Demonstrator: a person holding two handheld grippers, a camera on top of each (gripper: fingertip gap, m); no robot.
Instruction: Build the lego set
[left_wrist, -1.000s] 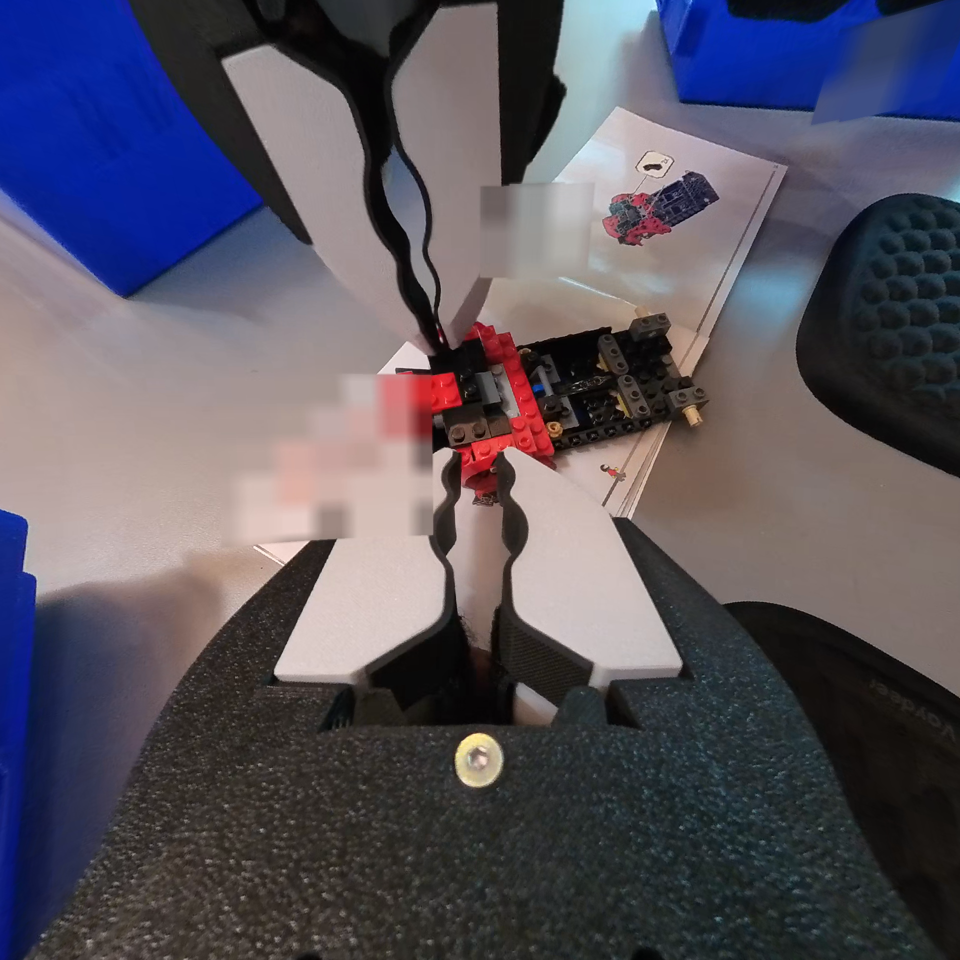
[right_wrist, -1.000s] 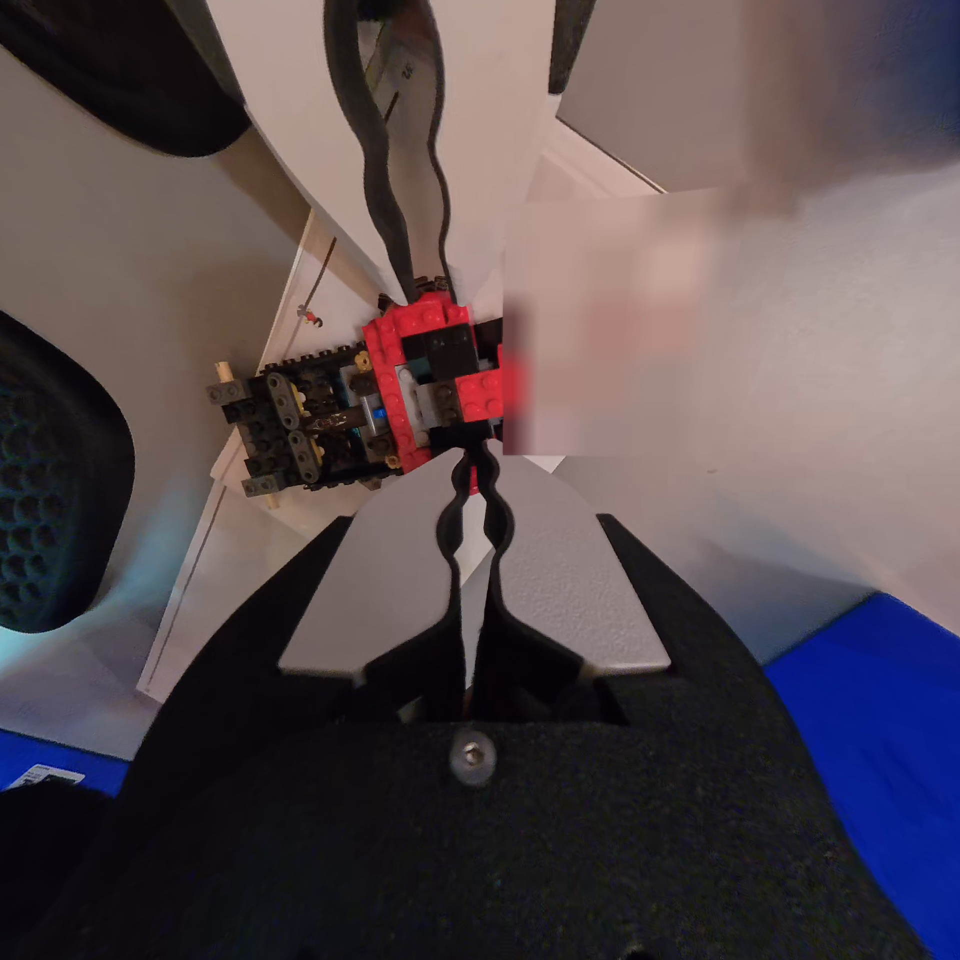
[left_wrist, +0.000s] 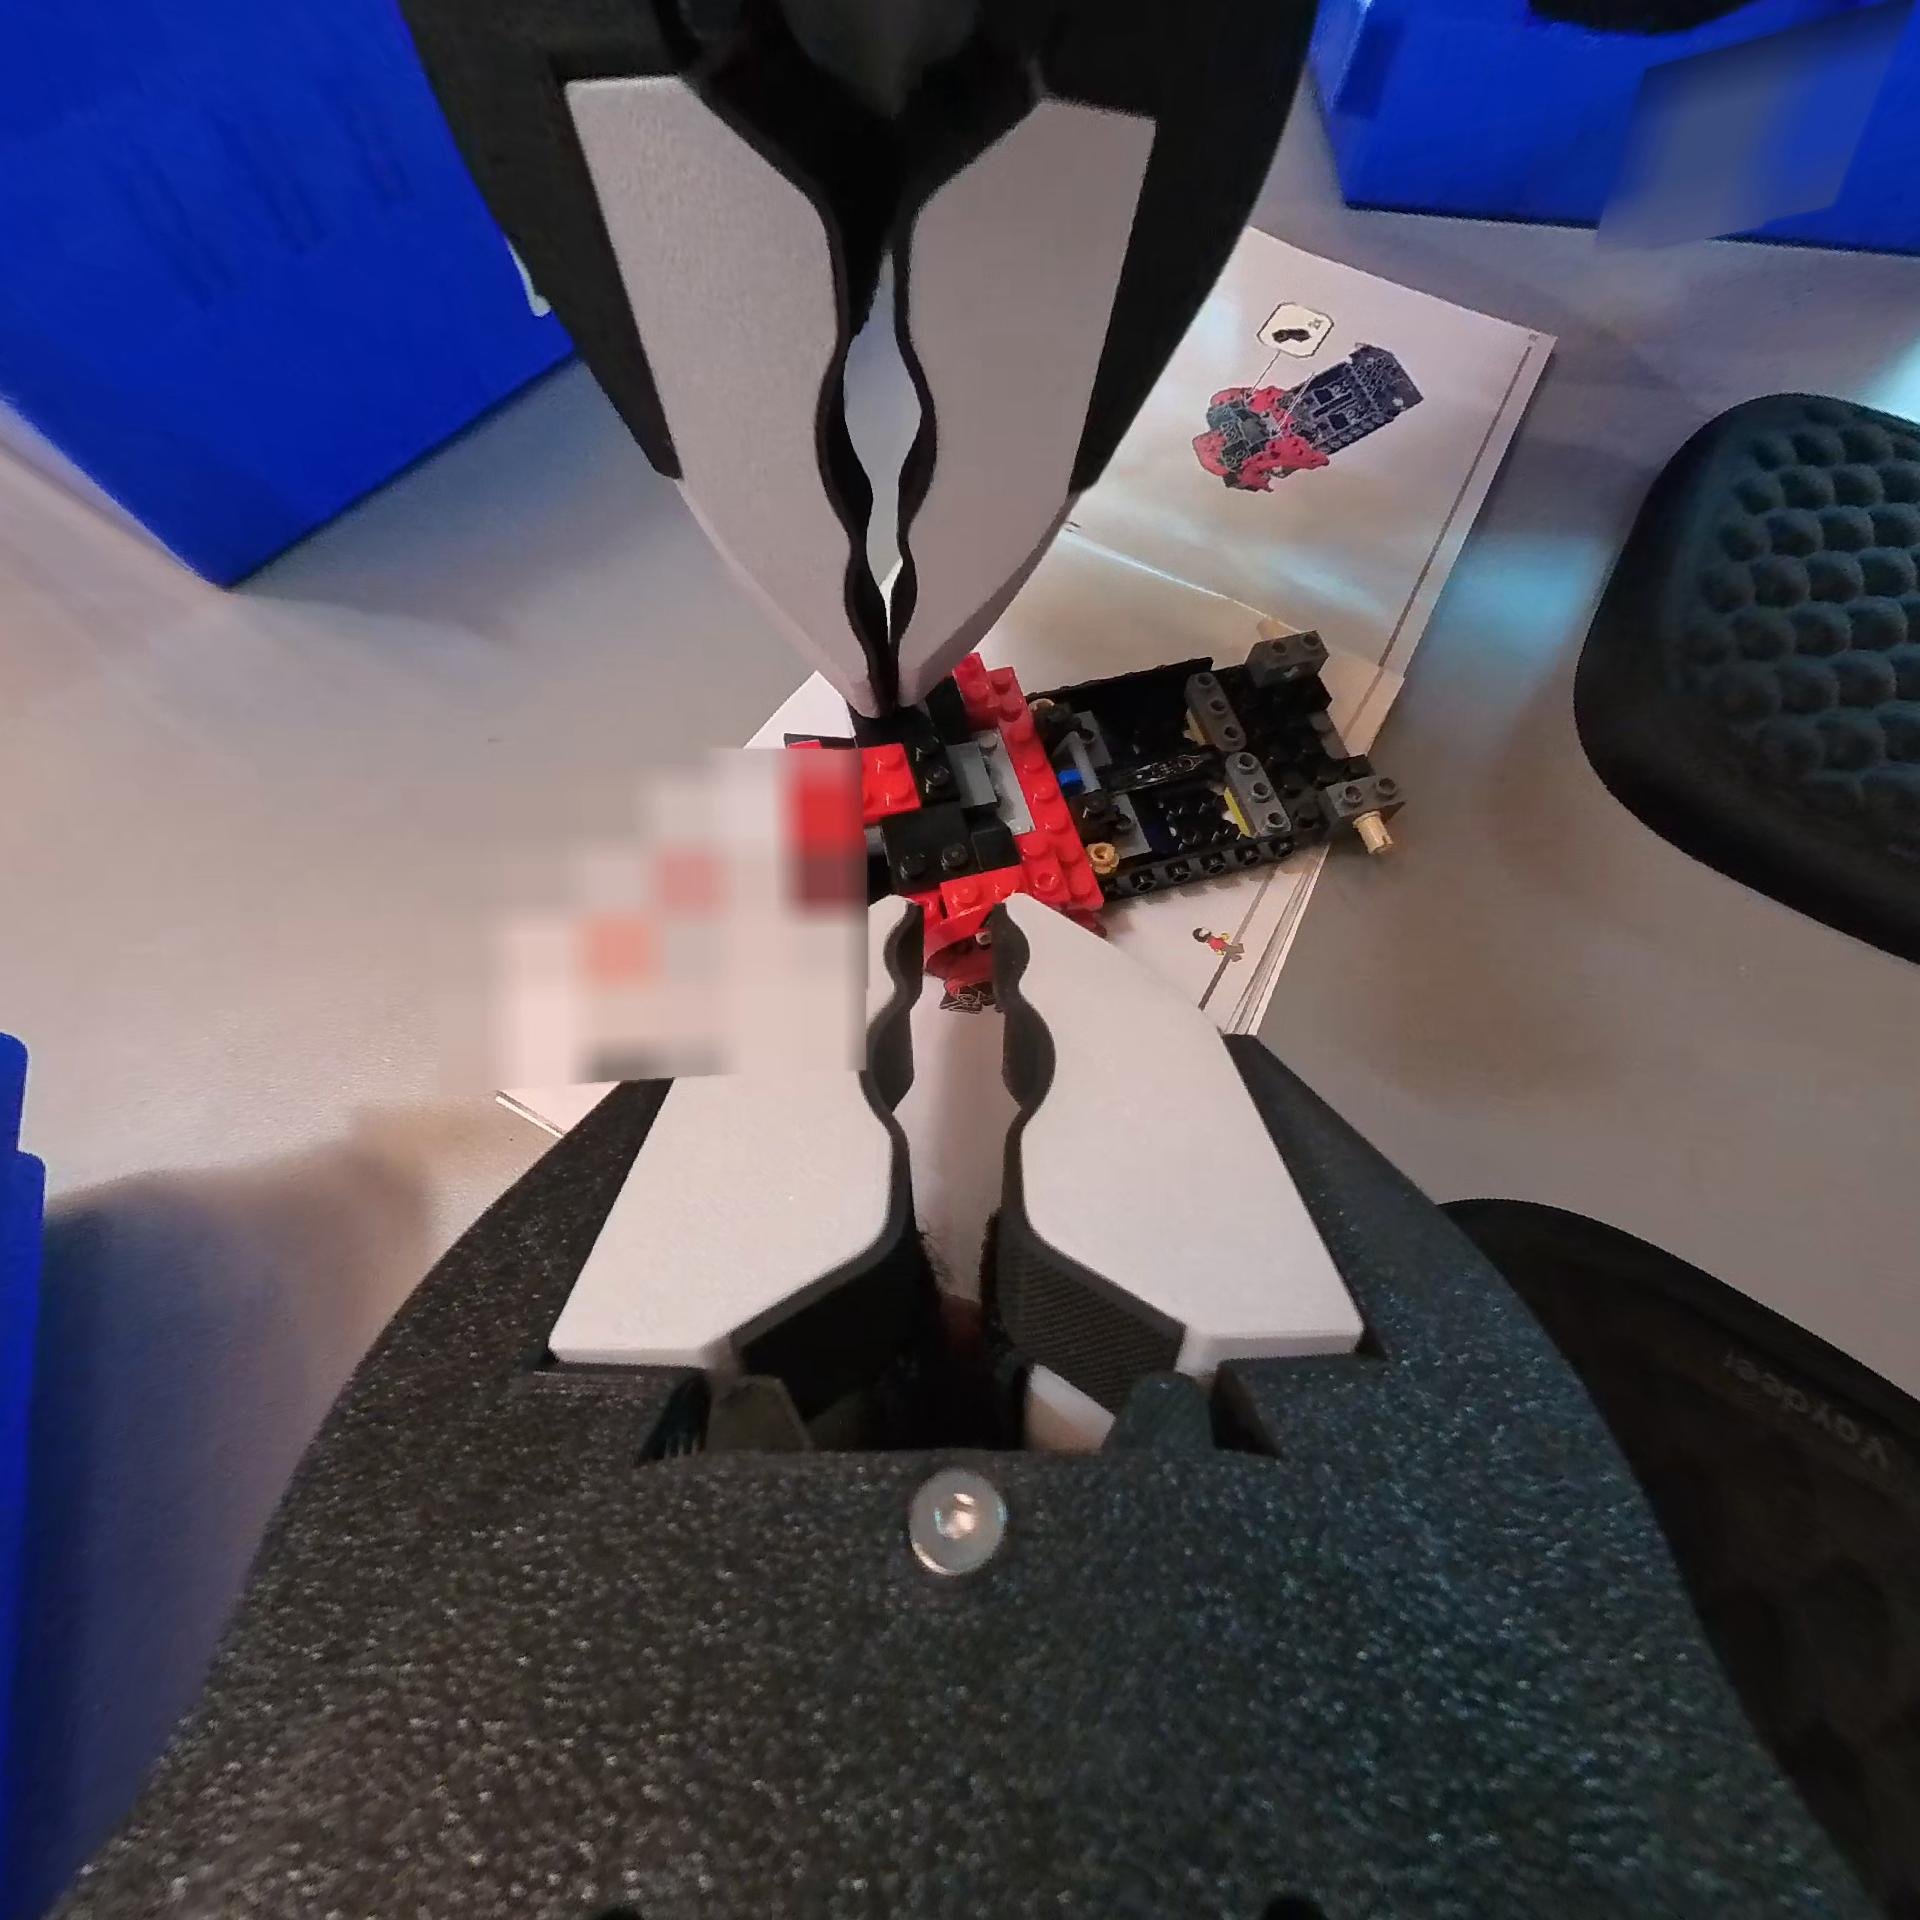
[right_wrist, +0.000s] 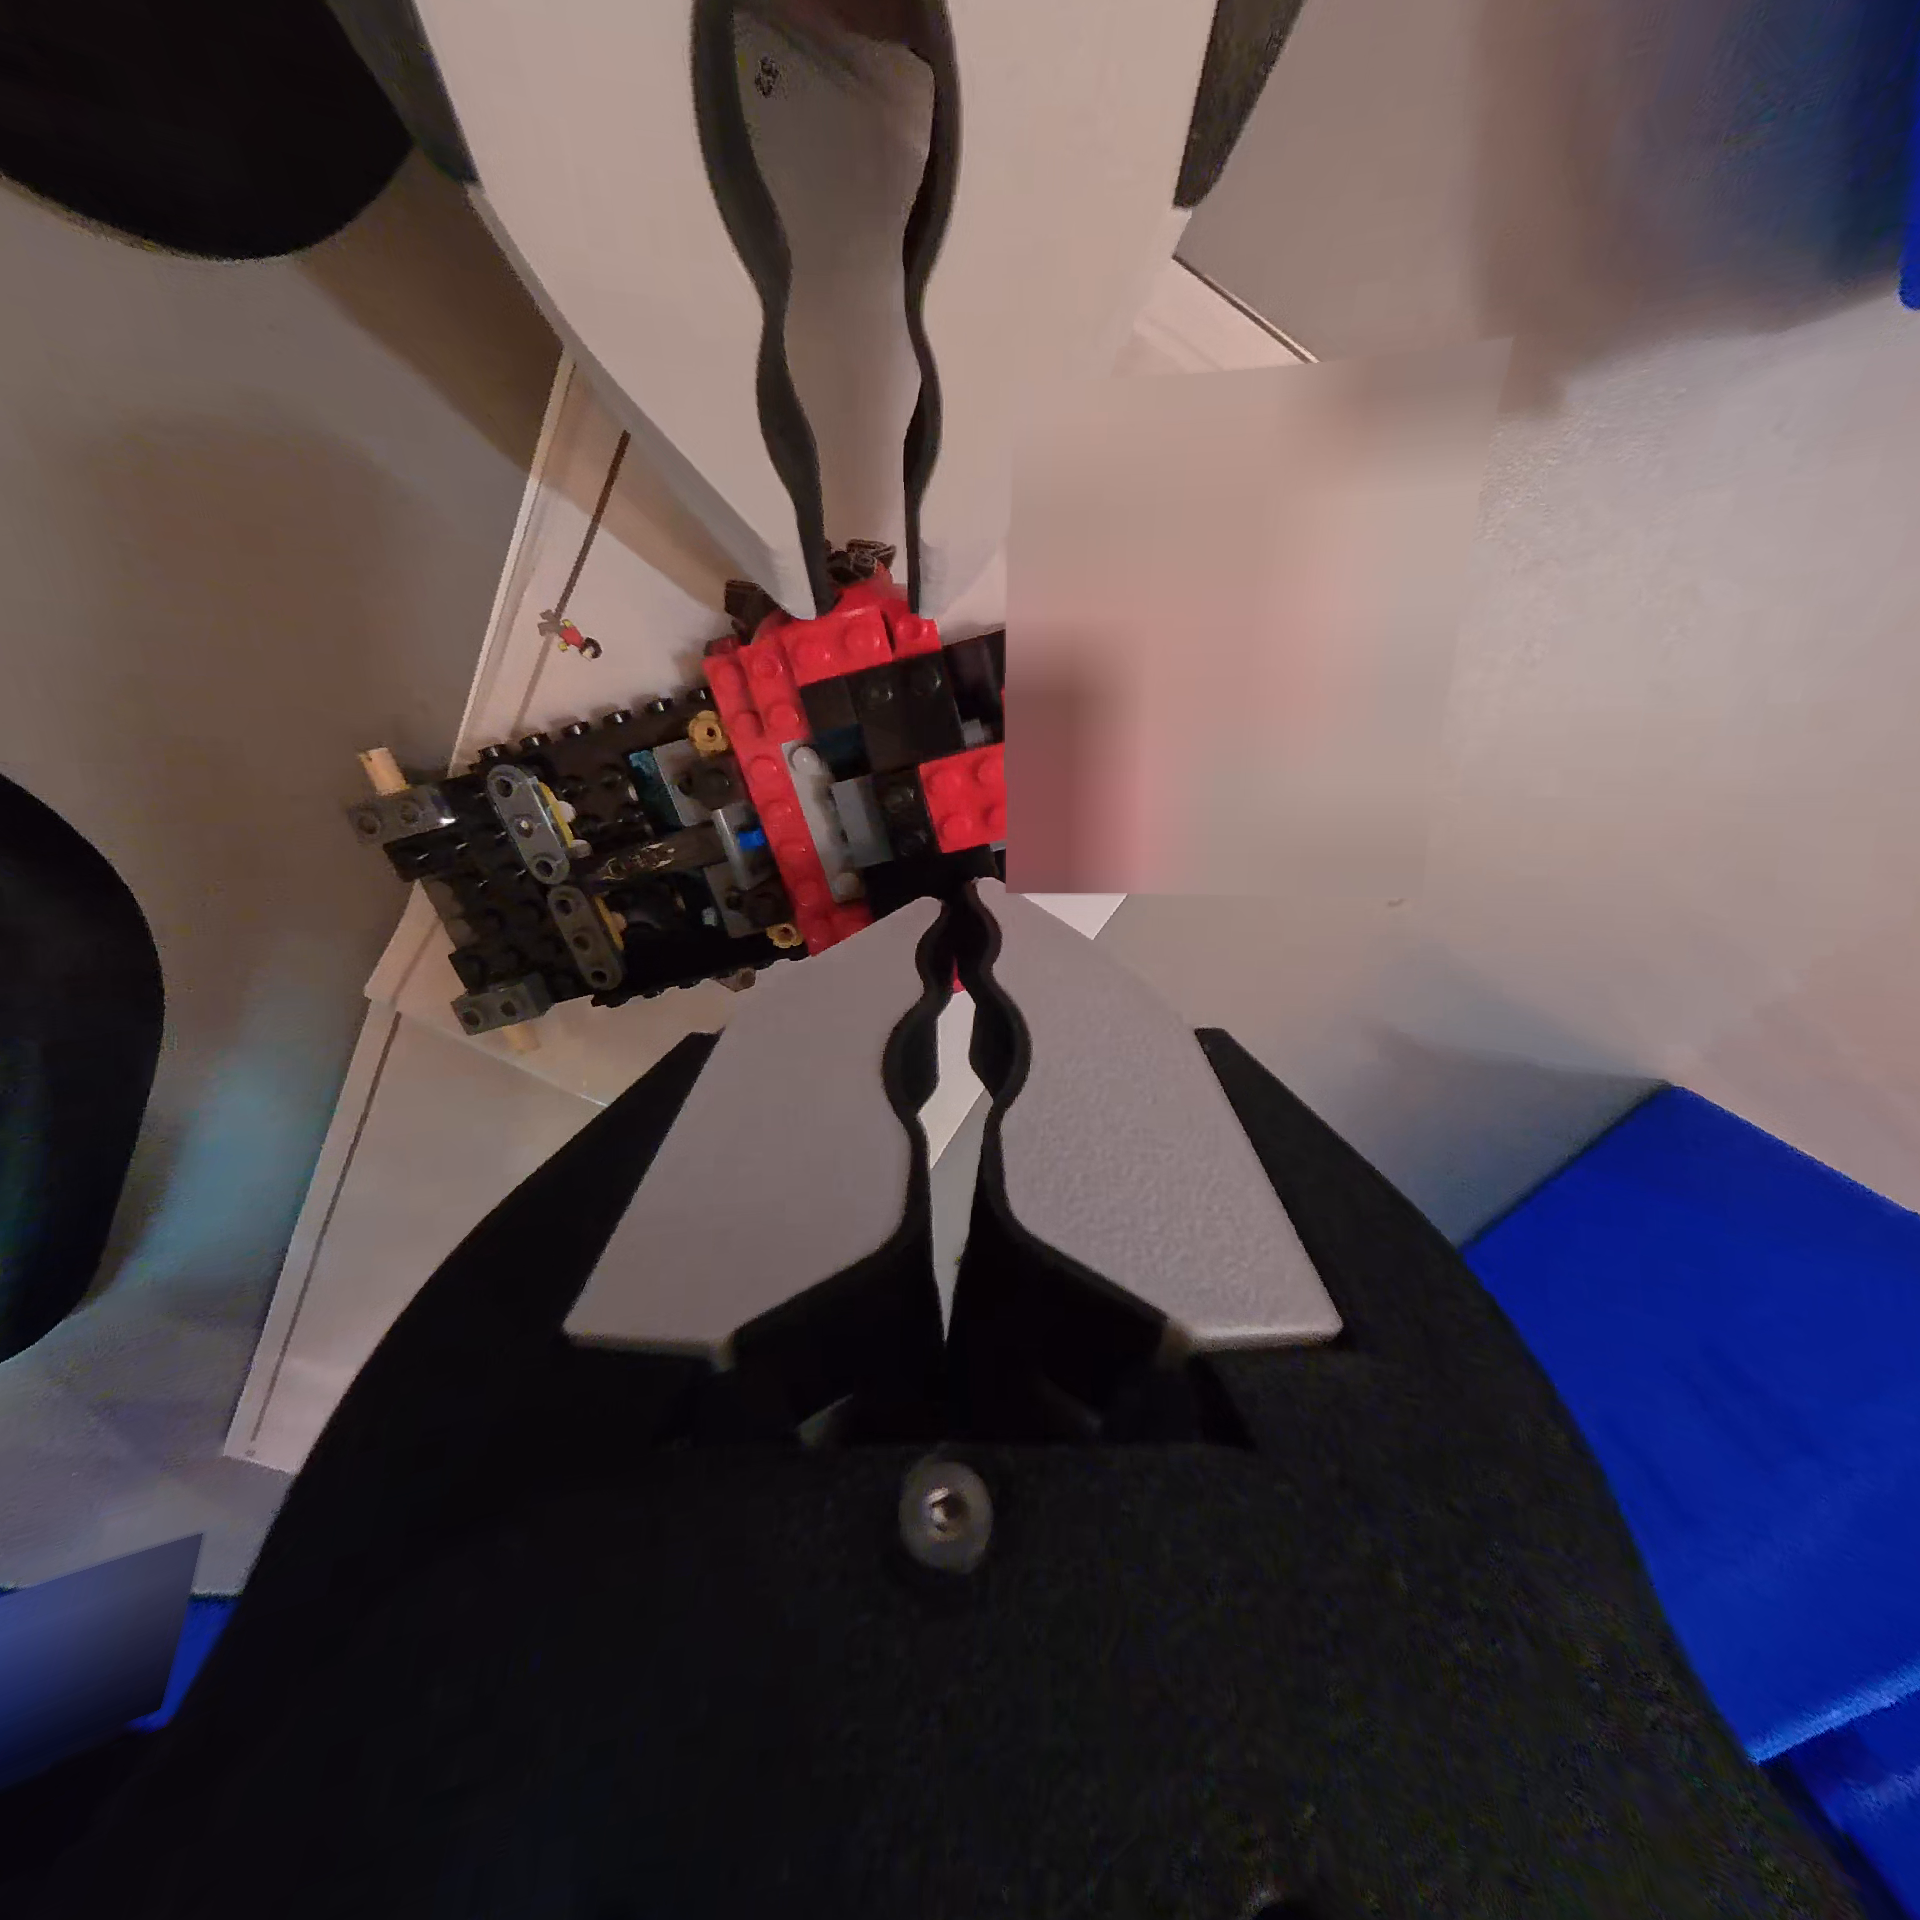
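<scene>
A pale, matte table (left_wrist: 260, 831) carries blue plastic bins (left_wrist: 239, 260) at its edges and a black pad (left_wrist: 1766, 675) with a dimpled honeycomb skin to one side. On a glossy open booklet (left_wrist: 1351, 499) lies the model (left_wrist: 1091, 800), a half-built car: a studded red front with black and grey plates, and a long black frame behind it, with grey holed beams and tan axle pins at the far end. The two grippers meet over its red end from opposite sides. The left gripper (left_wrist: 951, 914) has smooth grey fingers with wavy black rubber edges, standing narrowly apart, with the model's red edge showing in the gap between the tips; whether they press it I cannot tell. The right gripper (right_wrist: 961, 904) is pinched nearly closed, its wavy edges almost touching, tips against the black bricks at the opposite side of the red front. Both bodies are coarse, grainy black plastic.
</scene>
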